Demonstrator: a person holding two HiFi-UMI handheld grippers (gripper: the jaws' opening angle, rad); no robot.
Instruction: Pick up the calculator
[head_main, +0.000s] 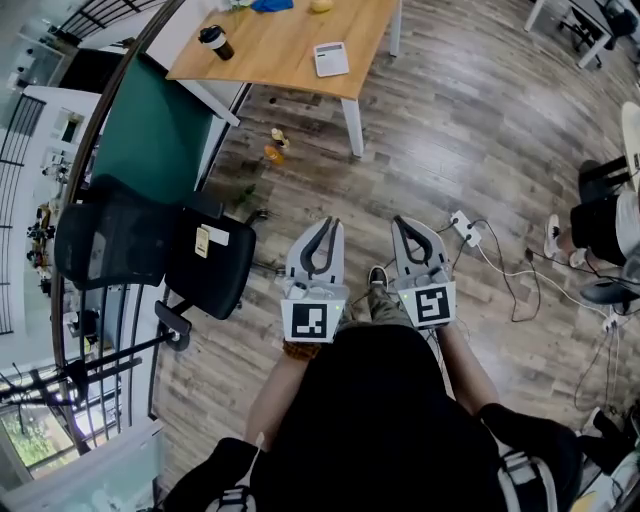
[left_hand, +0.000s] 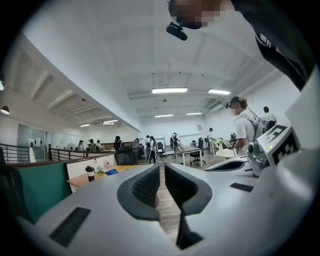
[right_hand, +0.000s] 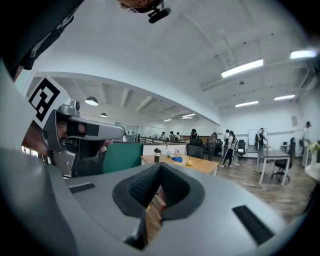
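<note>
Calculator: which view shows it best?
Head view. The calculator lies flat near the right edge of the wooden table, seen whole from above, though small and far ahead. Both gripper views catch that table low and nearly edge-on from a distance, and the calculator cannot be made out in either.

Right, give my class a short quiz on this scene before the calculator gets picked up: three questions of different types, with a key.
1. Where does the calculator lie?
A. on the floor
B. on the wooden table
C. on the black chair
2. True or false: the left gripper and the right gripper are both shut and empty.
3. In the head view, what dark lidded thing stands near the table's left corner?

Key
1. B
2. True
3. A cup
</note>
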